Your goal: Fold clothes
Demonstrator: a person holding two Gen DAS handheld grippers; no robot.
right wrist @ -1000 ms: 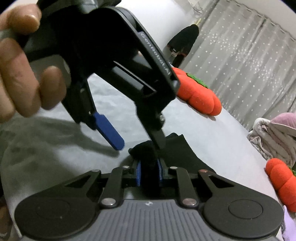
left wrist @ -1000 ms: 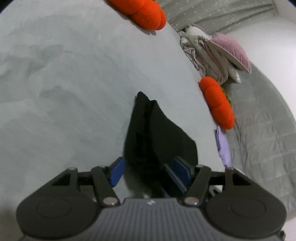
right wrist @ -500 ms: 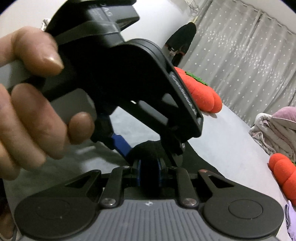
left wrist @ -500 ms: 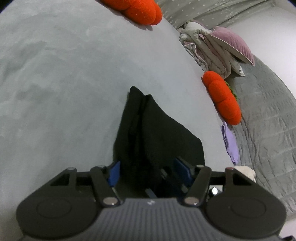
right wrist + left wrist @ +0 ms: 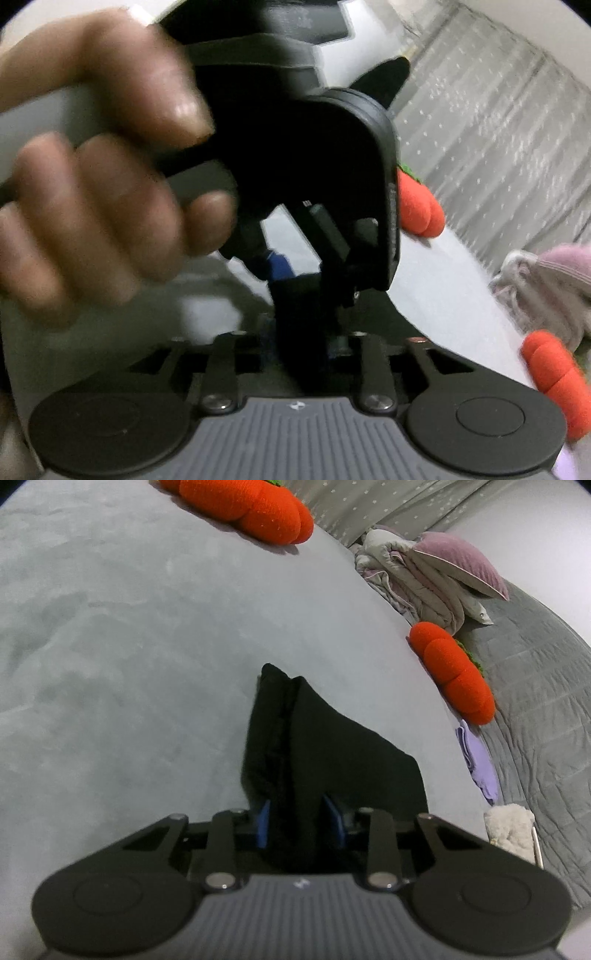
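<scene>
Black garment [image 5: 314,746] lies bunched on the grey bed [image 5: 110,664], its near end between the left gripper [image 5: 300,821] pads, jaws just closing narrowly on it; right gripper [image 5: 301,341] jaws just opening, grip unclear; orange cushion [image 5: 454,672] at the bed's right edge.

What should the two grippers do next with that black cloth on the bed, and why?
Probably draw the right gripper back off the black cloth. Its fingers have just been opening and look loose around the cloth, while the fingers of the left gripper have just been closing and pinch the same near end, so the left seems to hold it alone.
</scene>
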